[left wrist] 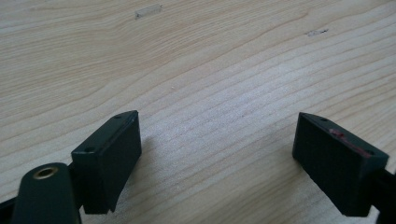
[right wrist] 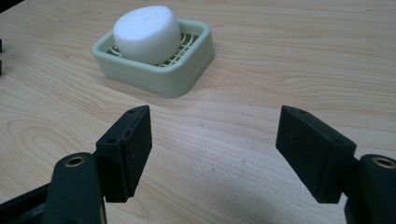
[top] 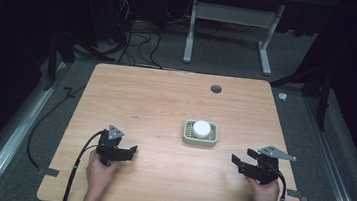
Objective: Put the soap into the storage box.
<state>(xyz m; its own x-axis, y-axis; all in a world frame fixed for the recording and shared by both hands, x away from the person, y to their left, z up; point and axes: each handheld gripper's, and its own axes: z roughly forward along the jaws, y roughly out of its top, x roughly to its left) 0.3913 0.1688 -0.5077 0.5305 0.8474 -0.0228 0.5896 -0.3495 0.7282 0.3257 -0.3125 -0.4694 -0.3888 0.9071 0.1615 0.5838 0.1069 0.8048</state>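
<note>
Round white soap [right wrist: 146, 33] in ribbed pale-green dish [right wrist: 184, 74], grained wooden table [top: 166, 99], left claw [left wrist: 217, 161] and right claw [right wrist: 215, 156] both apart.

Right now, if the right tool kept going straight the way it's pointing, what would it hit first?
Most likely the pale green soap dish holding the white soap. The right tool is open, and bare table lies between it and the dish, which sits a little left of its centre line, so it might only clip the dish's near corner.
</note>
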